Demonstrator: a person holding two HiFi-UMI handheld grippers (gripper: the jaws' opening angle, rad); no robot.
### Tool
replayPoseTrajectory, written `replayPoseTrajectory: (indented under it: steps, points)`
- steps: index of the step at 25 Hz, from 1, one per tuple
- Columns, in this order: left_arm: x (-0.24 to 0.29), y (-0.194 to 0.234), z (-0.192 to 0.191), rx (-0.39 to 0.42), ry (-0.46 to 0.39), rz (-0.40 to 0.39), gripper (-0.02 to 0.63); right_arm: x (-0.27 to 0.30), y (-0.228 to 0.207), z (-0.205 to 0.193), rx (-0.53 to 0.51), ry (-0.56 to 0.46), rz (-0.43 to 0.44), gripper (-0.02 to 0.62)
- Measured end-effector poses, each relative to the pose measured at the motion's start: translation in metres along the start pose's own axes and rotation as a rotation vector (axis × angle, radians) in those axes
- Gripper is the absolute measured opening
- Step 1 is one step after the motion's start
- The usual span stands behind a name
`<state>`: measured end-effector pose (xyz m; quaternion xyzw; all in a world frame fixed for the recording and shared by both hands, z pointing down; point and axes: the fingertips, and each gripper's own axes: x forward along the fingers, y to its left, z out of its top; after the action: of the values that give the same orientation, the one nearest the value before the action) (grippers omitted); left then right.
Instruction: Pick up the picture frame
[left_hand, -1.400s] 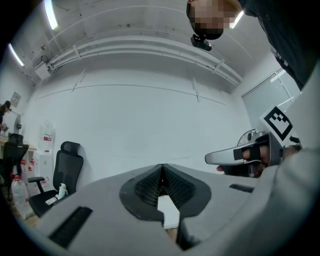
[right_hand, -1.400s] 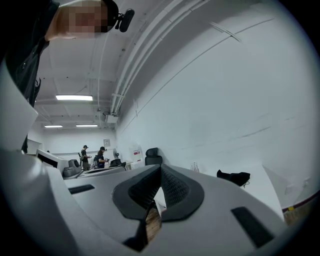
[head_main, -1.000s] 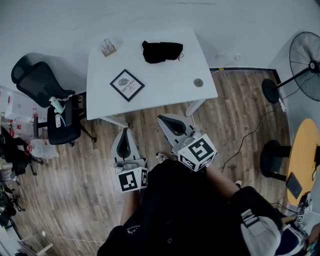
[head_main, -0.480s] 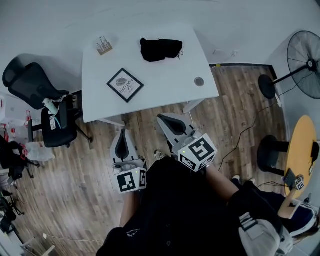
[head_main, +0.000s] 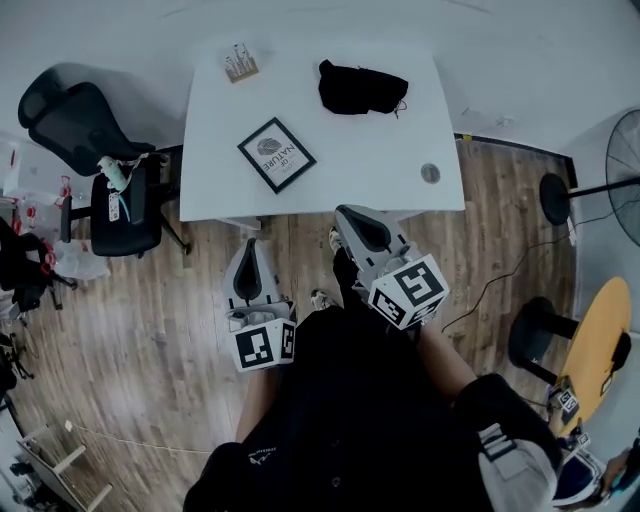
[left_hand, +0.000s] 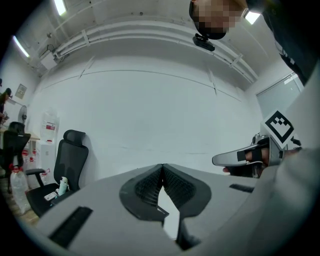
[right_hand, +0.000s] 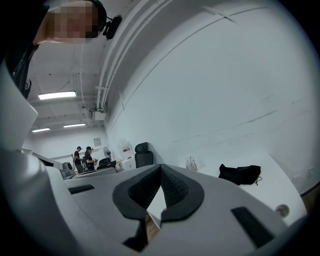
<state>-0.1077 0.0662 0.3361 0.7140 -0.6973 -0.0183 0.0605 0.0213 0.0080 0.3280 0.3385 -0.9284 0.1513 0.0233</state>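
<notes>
One picture frame (head_main: 277, 155) is lying flat on the white table (head_main: 410, 130), 7 o'clock of one black cloth (head_main: 360, 88), out of sight in both gripper views, while left gripper (head_main: 250, 247) and right gripper (head_main: 352, 213) are hovering pinched together, empty.

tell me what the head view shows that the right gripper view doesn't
Only the head view: the picture frame lying flat on the table, and a yellow round table off to the side. Only the right gripper view: two people standing far off, and ceiling lights. Both: the white table, the black cloth, the office chair, and the right gripper, jaws together with nothing between them.
</notes>
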Motion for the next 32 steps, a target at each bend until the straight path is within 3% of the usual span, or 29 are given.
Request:
replayPoseTrajectory:
  steps: [10,19,26,32]
  points:
    - [0.096,0.042,-0.003,0.001,0.039,0.104,0.008,0.104,-0.065,0.011,0.016,0.085,0.059,-0.002]
    - [0.163,0.052,-0.011,-0.012,0.077,0.196,0.008,0.171,-0.114,0.013,0.03,0.16,0.13,-0.002]
    - [0.183,0.065,-0.041,-0.049,0.145,0.285,0.008,0.198,-0.144,-0.01,0.033,0.258,0.17,-0.002]
    - [0.193,0.074,-0.07,-0.122,0.185,0.303,0.008,0.21,-0.158,-0.041,0.053,0.337,0.148,-0.002]
